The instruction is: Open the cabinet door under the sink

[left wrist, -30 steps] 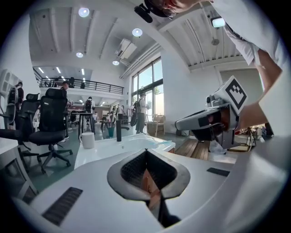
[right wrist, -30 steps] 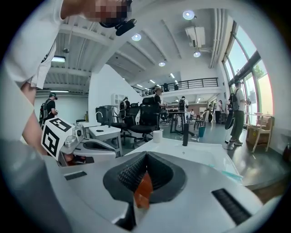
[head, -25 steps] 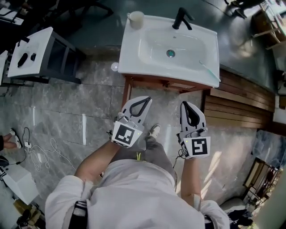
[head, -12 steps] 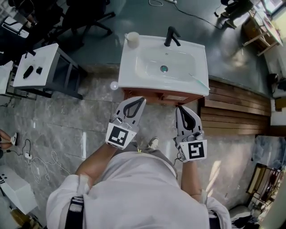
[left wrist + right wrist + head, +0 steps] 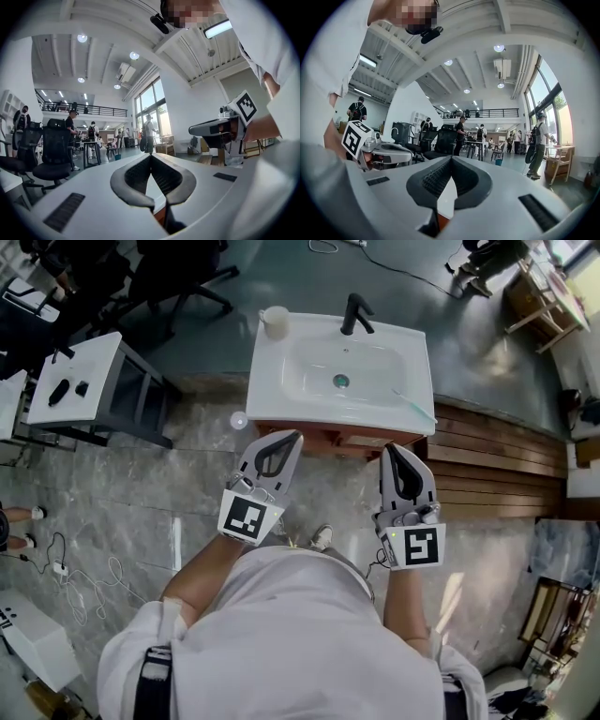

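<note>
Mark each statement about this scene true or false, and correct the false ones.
1. The left gripper and the right gripper both have their jaws closed with nothing between them. True.
2. A cup stands on the far left corner of the sink. True.
3. The faucet is white. False: the faucet is black; the sink is white.
4. The left gripper is clamped on the door of the cabinet. False: its closed jaws hold nothing.
</note>
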A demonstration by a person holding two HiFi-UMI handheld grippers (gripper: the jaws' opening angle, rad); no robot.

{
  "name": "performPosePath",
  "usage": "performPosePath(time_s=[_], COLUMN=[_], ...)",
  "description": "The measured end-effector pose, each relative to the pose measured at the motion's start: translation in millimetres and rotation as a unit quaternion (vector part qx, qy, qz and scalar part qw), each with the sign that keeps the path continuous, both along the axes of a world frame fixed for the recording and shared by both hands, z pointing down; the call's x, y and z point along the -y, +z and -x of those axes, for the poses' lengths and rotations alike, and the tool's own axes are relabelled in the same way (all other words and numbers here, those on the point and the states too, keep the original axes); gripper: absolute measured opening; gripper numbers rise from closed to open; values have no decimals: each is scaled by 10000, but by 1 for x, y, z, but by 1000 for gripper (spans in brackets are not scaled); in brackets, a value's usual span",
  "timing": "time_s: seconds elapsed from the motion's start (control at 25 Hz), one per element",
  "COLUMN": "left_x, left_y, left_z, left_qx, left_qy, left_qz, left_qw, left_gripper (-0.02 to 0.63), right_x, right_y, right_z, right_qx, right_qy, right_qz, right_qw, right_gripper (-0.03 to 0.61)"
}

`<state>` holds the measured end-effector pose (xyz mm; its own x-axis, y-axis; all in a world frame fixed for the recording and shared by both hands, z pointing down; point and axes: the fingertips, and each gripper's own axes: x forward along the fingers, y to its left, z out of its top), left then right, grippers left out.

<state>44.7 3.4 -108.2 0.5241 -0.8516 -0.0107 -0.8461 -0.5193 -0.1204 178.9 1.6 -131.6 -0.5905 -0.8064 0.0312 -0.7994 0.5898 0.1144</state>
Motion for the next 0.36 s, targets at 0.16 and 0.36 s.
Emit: performPosePath(time_s=[0.16, 0.36], left_x=[5, 11], left_y=[4, 12], left_z=[5, 15], left_qx=[-4, 0], left_qy=[-44, -138], left_qz=[14, 55], left_qw=[10000, 9999], left_gripper=[17, 17], right_x=[3, 10], right_y=[5, 13], right_z=[1, 2], right_qx=[33, 56], right_qy=[38, 73], right_qz=[36, 50], right_qw=[10000, 9999], right_gripper=[31, 31])
